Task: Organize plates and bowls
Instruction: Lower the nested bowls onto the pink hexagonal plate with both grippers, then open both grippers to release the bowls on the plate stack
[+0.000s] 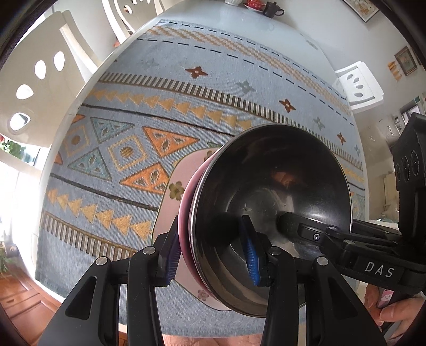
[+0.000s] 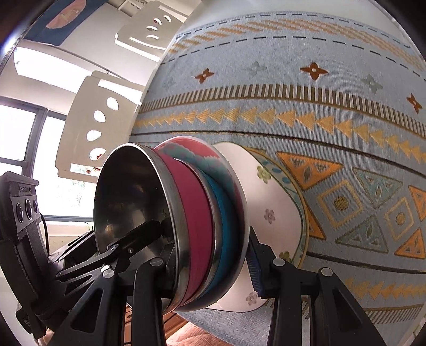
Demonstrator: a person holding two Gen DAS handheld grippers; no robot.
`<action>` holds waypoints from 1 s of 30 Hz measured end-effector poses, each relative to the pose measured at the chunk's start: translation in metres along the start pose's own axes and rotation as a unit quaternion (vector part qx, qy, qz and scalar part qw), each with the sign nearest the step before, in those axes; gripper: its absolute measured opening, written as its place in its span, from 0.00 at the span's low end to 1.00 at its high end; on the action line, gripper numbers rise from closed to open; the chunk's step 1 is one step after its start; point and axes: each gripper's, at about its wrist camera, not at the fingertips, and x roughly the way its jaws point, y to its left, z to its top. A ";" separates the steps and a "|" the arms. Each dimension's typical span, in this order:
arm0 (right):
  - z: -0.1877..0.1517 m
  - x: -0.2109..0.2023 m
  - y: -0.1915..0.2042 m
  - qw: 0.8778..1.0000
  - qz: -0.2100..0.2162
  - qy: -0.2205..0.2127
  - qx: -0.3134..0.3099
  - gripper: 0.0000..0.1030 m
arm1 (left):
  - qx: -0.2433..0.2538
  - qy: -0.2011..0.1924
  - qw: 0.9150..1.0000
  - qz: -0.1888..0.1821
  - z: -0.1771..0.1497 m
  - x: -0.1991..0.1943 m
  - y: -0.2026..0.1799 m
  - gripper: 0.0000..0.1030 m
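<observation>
A stack of nested bowls is held tilted on its side above a white flowered plate (image 1: 170, 202) on the patterned cloth. The top one is a steel bowl (image 1: 274, 191) with a pink outside; the right wrist view shows the steel bowl (image 2: 127, 191), its pink wall (image 2: 195, 213), a teal bowl (image 2: 226, 213) and the plate (image 2: 274, 202). My left gripper (image 1: 213, 252) is shut on the stack's rim, one finger inside the steel bowl. My right gripper (image 2: 207, 268) is shut on the stack from the other side, and it shows in the left wrist view (image 1: 300, 226).
The blue-grey patterned tablecloth (image 1: 186, 111) covers a white round table. White chairs (image 1: 34, 79) stand around it. A dark mug (image 1: 271, 10) and a red dish (image 1: 253, 4) sit at the far edge. A wooden floor shows below the near edge.
</observation>
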 end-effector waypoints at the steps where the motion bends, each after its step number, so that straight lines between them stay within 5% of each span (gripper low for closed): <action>1: -0.001 0.001 -0.001 1.000 -0.001 0.002 0.000 0.37 | -0.001 0.002 1.000 0.001 -0.001 0.001 0.000 0.37; 13: -0.003 0.000 0.013 0.997 -0.059 0.008 -0.042 0.37 | 0.038 0.010 0.998 0.041 -0.001 -0.002 -0.003 0.38; 14: -0.004 -0.001 0.016 0.996 -0.068 0.011 -0.050 0.37 | 0.042 0.009 0.998 0.044 -0.001 -0.006 -0.003 0.40; 16: -0.005 -0.004 0.024 0.992 -0.102 0.013 -0.075 0.39 | 0.044 0.004 0.998 0.049 0.001 -0.016 0.000 0.62; 19: -0.010 -0.012 0.036 0.984 -0.141 -0.006 -0.105 0.52 | 0.039 0.000 0.997 0.063 0.002 -0.028 0.007 0.84; 26: -0.016 -0.016 0.050 0.975 -0.182 -0.022 -0.121 0.53 | 0.042 0.046 0.995 0.074 0.003 -0.016 0.022 0.92; 30: -0.015 -0.015 0.054 0.975 -0.180 -0.018 -0.132 0.54 | 0.047 0.031 0.996 0.076 0.004 -0.020 0.023 0.92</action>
